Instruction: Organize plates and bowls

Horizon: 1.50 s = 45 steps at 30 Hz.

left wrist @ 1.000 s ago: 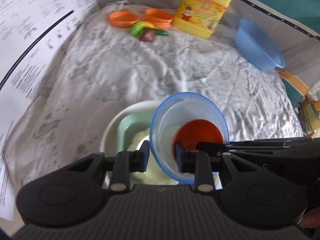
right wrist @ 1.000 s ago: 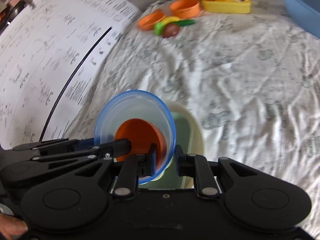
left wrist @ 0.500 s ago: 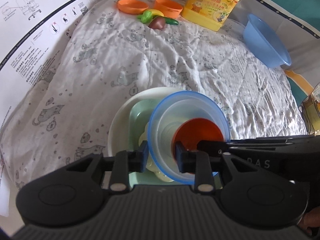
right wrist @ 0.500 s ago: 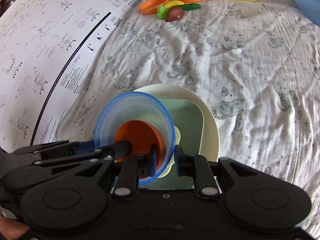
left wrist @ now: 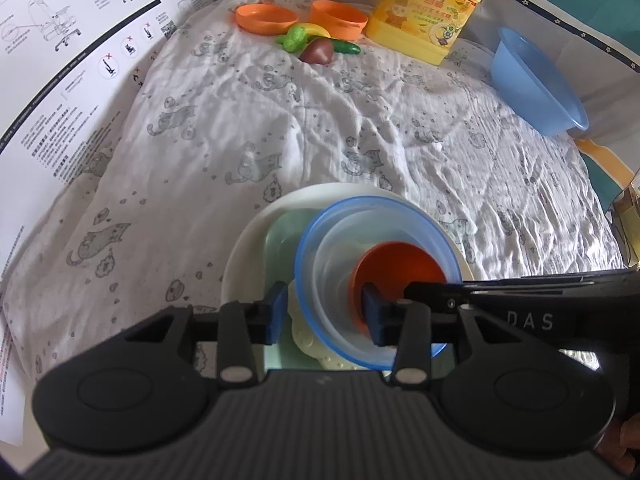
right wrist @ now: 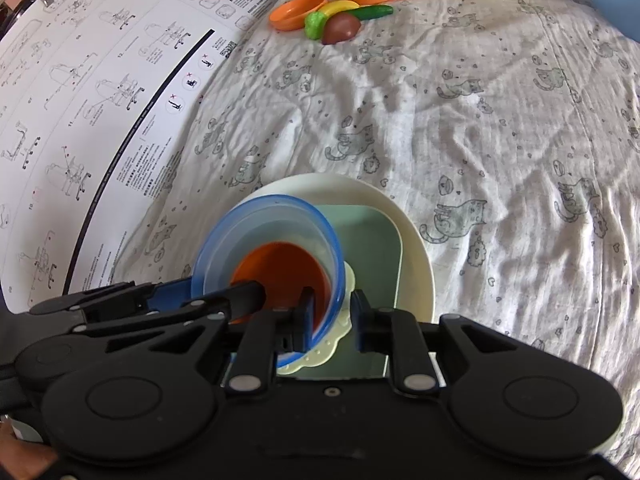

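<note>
A clear bowl with a blue rim (left wrist: 360,240) (right wrist: 272,220) holds an orange bowl (left wrist: 396,268) (right wrist: 280,272). Both sit on a stack: a small scalloped cream plate (right wrist: 340,340), a pale green square plate (left wrist: 280,236) (right wrist: 372,248) and a round white plate (left wrist: 256,248) (right wrist: 416,248). My left gripper (left wrist: 326,314) straddles the bowl's near wall with its jaws a little apart from it. My right gripper (right wrist: 332,320) straddles the opposite wall, also slightly open.
At the far end of the cat-print cloth (left wrist: 320,120) lie two orange dishes (left wrist: 266,18), toy vegetables (left wrist: 316,42) and a yellow detergent jug (left wrist: 428,8). A large blue basin (left wrist: 536,84) sits at the right. A printed instruction sheet (right wrist: 80,100) lies on the left.
The bowls came down onto the plate stack. Both grippers' jaws have widened, loosening from the bowl wall.
</note>
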Tool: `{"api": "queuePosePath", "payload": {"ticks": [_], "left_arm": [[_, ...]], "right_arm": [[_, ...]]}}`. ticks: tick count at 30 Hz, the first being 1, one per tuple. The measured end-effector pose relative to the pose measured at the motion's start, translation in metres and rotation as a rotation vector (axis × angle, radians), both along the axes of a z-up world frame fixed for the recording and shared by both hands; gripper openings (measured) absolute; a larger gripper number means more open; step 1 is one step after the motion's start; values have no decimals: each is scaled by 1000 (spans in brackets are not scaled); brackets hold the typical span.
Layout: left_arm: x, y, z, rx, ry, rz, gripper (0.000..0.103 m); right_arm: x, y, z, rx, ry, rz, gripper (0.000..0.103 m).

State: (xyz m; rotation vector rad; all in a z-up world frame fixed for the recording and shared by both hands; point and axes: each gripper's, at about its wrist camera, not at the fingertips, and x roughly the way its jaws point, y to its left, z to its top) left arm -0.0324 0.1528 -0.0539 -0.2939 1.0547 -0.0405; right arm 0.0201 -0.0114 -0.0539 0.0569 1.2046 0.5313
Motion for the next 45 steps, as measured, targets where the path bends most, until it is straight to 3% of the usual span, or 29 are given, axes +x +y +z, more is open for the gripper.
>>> {"api": "queuePosePath", "payload": {"ticks": [3,6,8,10,11,13,16,23,28,41,45], "left_arm": [[-2,-1,3,17,-16,2,46],[-9,-1,12,56,-60,17,69],[-15,0,20,82,-102,29,85],[-21,3,30,104,-143,47,98],[-25,5,35,107,-165,55,103],[-32,8,45,102,-212,63,103],[-43,8,56,123,-263,55,103],[-74,-8,78,196,-380,9,103],[-92,-17,84,224,-417,-15,103],[-116,-18,68,243,-364,-2,103],[-122,-20,65,269,-355,0,103]], "right_arm": [[-2,-2,3,-2,-17,-6,24],[-5,-8,11,8,-43,-18,29],[-7,-14,18,20,-65,-29,40],[-10,-21,27,24,-100,-41,63],[-13,-25,32,26,-124,-46,70],[-19,-33,42,35,-168,-55,90],[-29,-45,56,65,-221,-58,103],[-58,-64,77,56,-360,-5,103],[-84,-74,82,-16,-449,24,103],[-129,-87,75,-132,-475,47,103],[-133,-91,68,-143,-445,35,103]]}}
